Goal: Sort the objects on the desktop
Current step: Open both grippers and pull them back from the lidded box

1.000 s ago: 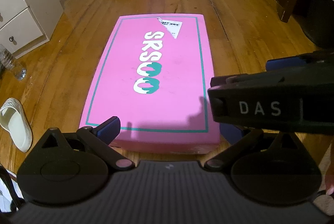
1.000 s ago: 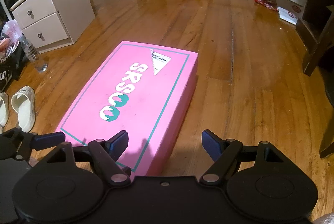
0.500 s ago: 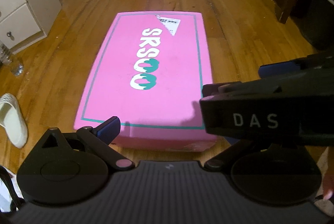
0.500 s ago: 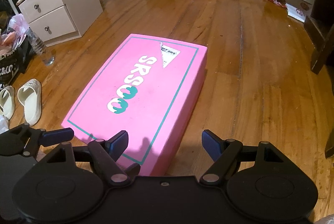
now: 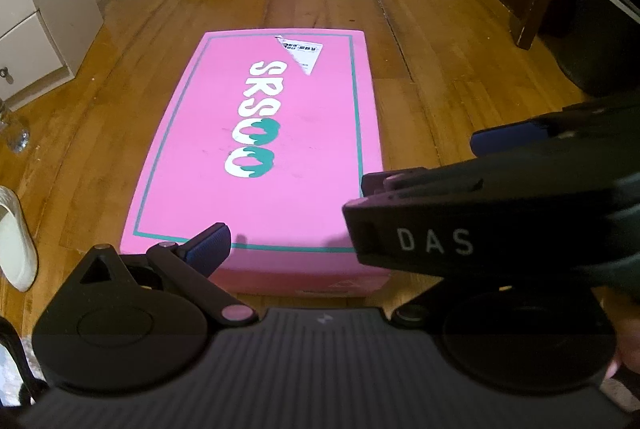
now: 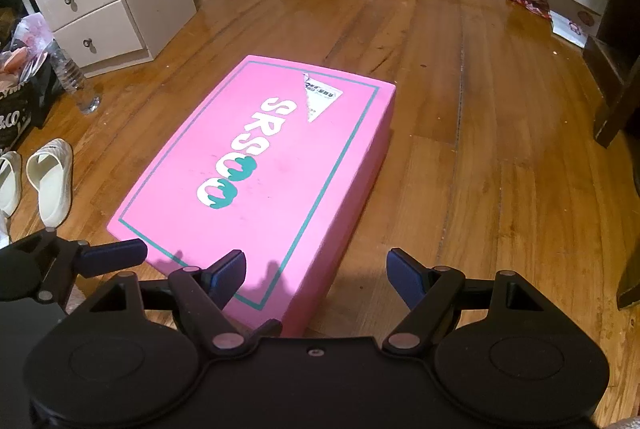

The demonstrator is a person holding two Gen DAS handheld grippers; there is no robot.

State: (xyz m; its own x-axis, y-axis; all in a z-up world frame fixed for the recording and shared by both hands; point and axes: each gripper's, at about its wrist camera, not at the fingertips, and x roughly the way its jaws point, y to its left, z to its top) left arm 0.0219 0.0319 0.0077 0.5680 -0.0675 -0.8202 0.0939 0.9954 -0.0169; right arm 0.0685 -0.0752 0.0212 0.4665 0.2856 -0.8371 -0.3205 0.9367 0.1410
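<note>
A flat pink cardboard box with teal border and white lettering is lying on the glossy wooden plank floor. The right gripper is hovering above its near corner, jaws spread wide, gripping nothing — the left gripper alongside, its spread impossible to judge.

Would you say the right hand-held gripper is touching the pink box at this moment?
Cannot tell. In the right wrist view the right hand-held gripper stands open over the pink box near its corner, but no gap or contact shows plainly.

The right tool hides the left tool's right finger.
</note>
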